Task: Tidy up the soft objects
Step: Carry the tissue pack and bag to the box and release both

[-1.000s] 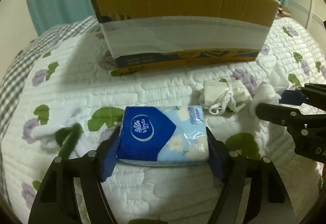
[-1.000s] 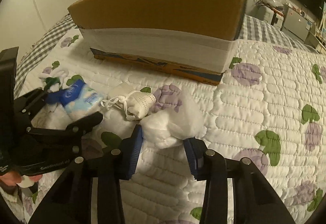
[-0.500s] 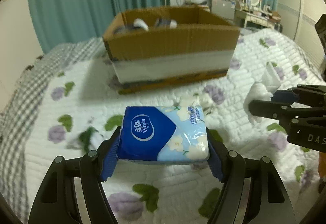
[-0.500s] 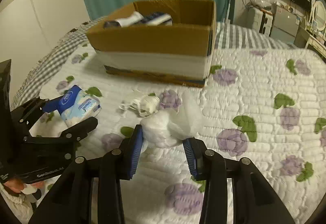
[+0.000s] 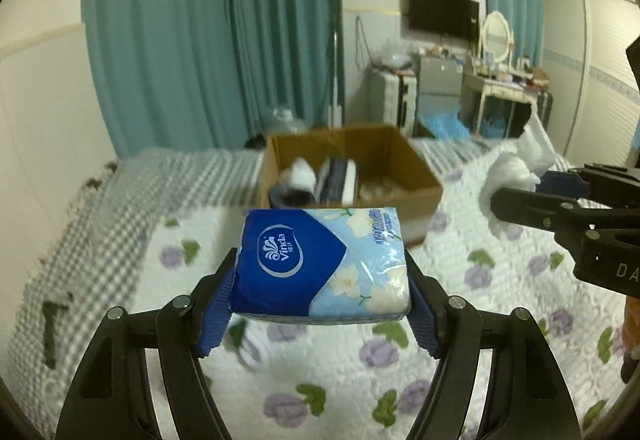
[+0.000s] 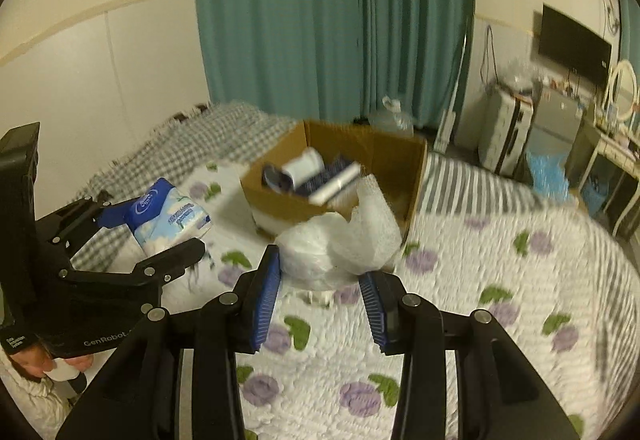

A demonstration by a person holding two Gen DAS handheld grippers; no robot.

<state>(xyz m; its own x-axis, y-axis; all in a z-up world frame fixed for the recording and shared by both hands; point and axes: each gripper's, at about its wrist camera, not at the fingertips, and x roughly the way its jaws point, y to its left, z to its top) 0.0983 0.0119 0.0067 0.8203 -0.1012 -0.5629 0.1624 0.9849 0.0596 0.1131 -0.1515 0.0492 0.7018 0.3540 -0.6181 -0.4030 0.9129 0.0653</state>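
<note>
My left gripper (image 5: 320, 288) is shut on a blue Vinda tissue pack (image 5: 320, 264) and holds it high above the quilted bed (image 5: 500, 340). The pack also shows in the right wrist view (image 6: 168, 214). My right gripper (image 6: 320, 280) is shut on a white crumpled plastic bag (image 6: 340, 240), also held above the bed; the bag shows at the right of the left wrist view (image 5: 516, 168). The open cardboard box (image 5: 416, 176) stands on the bed ahead of both grippers, with a few rolled items (image 6: 312, 176) inside.
Teal curtains (image 5: 208, 40) hang behind the bed. A dresser with a mirror (image 5: 496, 36), a TV (image 5: 442, 14) and a white cabinet (image 6: 504, 132) stand at the back right. A grey checked blanket (image 5: 120, 208) covers the bed's left side.
Both grippers have risen high above the bed with their loads. The box now lies below and ahead, with its inside in view. The small white bundle on the quilt is out of sight.
</note>
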